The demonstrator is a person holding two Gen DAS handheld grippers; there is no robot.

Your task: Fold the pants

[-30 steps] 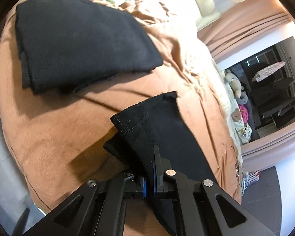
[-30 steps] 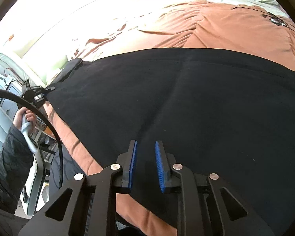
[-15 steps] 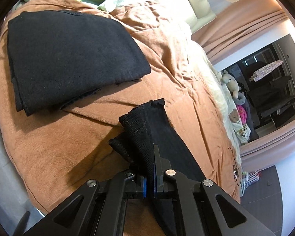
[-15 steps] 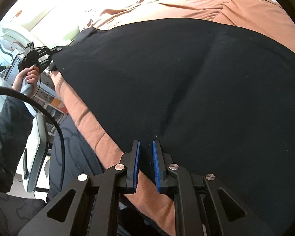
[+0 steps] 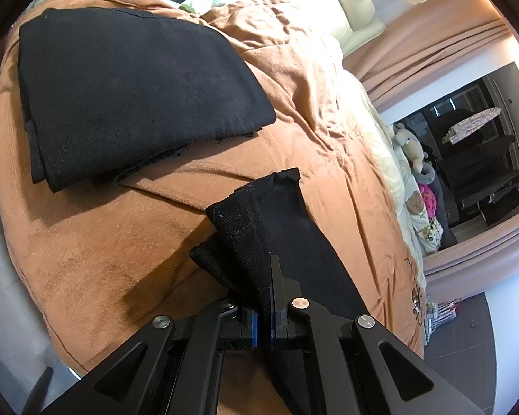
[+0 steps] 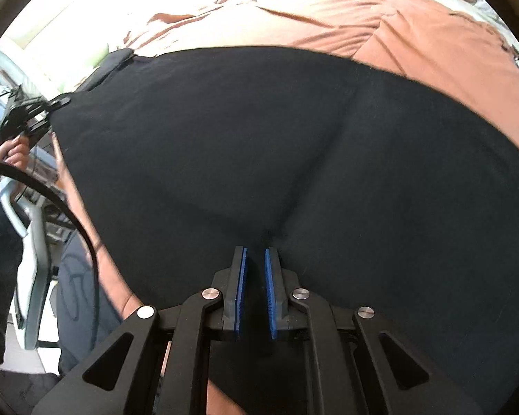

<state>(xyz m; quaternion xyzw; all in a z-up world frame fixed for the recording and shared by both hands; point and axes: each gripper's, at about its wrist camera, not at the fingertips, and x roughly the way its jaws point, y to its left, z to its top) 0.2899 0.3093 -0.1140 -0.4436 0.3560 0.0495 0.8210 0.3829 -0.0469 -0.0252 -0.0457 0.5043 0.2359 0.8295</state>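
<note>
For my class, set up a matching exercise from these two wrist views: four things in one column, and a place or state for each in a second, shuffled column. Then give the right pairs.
Column 1
1. left gripper
2. right gripper
3. folded black garment
4. teddy bear

Column 2
A. lies flat on the orange blanket
B. sits at the bed's far edge, by the curtains
C. shut on a corner of the black pants
D. blue pads apart, over the spread pants

Pairs: 1-C, 2-D, 3-A, 4-B
</note>
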